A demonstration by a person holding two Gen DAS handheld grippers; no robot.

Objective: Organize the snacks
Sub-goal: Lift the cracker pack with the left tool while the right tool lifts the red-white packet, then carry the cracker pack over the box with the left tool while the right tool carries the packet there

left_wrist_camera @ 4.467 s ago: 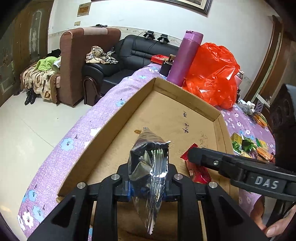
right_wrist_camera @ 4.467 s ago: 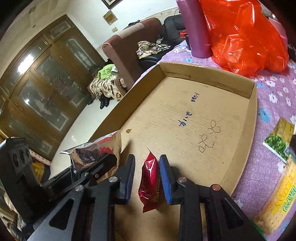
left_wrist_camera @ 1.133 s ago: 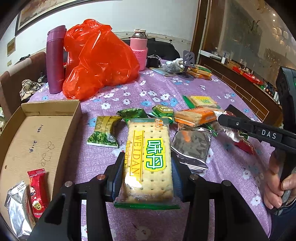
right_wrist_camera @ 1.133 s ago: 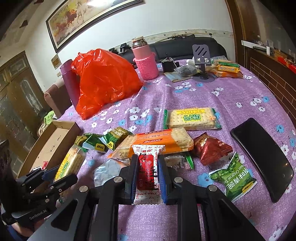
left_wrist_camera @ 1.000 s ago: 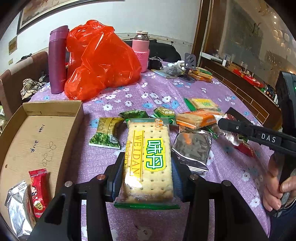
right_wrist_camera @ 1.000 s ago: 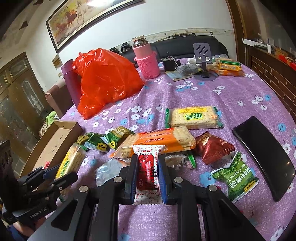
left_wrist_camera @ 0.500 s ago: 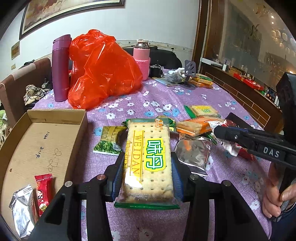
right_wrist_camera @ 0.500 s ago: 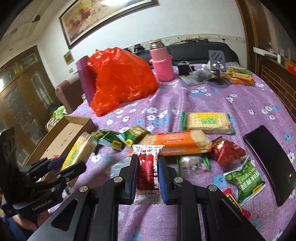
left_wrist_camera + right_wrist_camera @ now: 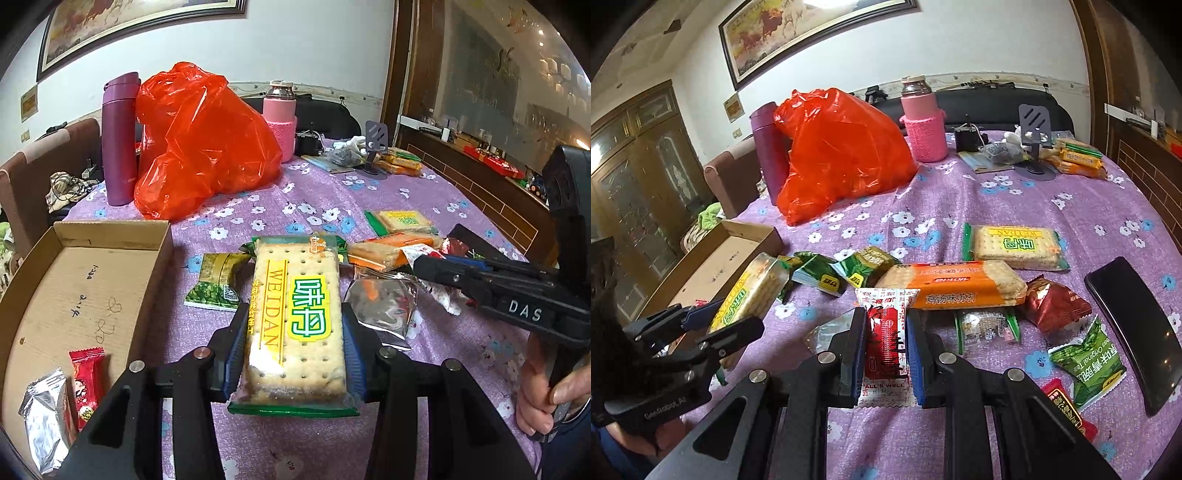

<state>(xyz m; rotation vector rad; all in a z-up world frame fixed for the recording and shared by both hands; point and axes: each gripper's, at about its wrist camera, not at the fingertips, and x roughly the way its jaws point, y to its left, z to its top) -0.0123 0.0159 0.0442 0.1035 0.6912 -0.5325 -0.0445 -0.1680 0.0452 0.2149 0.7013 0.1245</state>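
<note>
My left gripper point(image 9: 293, 332) is shut on a yellow-and-green WEIDAN cracker pack point(image 9: 295, 321) and holds it above the purple flowered tablecloth, right of the cardboard tray point(image 9: 155, 254). The tray holds a red snack packet point(image 9: 85, 384) and a silver packet point(image 9: 46, 421). My right gripper point(image 9: 886, 343) is shut on a red-and-white sachet point(image 9: 886, 339), above the snack pile. The left gripper and its cracker pack also show in the right wrist view point(image 9: 746, 295).
Loose snacks lie on the cloth: an orange cracker pack point(image 9: 956, 284), a second WEIDAN pack point(image 9: 1012, 245), green packets point(image 9: 827, 275), a red pouch point(image 9: 1052, 306). A black phone point(image 9: 1134, 332) lies right. An orange plastic bag point(image 9: 199, 144), purple flask point(image 9: 118, 136) and pink-sleeved jar point(image 9: 280, 118) stand behind.
Since 4.5 s ago both grippers left the tray, where the silver and red packets now lie, and took new snacks. In the last second both have lifted slightly and drawn back.
</note>
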